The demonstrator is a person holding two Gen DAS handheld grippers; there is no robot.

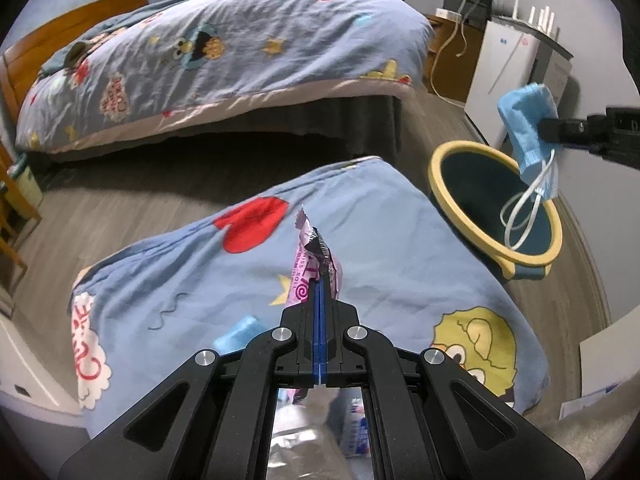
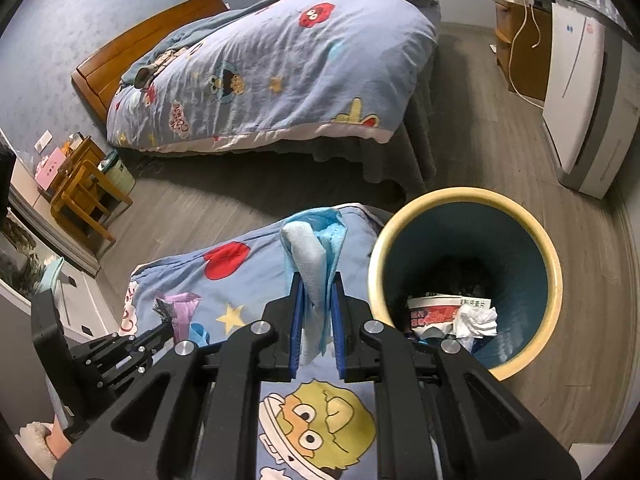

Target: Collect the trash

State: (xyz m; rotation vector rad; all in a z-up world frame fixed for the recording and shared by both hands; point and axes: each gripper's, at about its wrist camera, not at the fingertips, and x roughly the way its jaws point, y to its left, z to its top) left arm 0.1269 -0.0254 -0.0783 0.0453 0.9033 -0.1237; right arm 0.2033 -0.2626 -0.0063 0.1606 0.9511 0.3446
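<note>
1. The left gripper [image 1: 320, 280] is clamped on a pink snack wrapper [image 1: 310, 256] above the cartoon-print quilt [image 1: 168, 280].
2. The right gripper [image 2: 318, 296] pinches a folded blue face mask [image 2: 316, 248], its ear loops dangling.
3. Just beside the quilt, the yellow-rimmed bin [image 2: 552, 280] holds crumpled paper [image 2: 478, 320].
4. A second bed [image 2: 280, 60] stands beyond.

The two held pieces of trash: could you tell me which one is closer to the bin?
The blue face mask in the right gripper; the pink wrapper is over the bedding.
</note>
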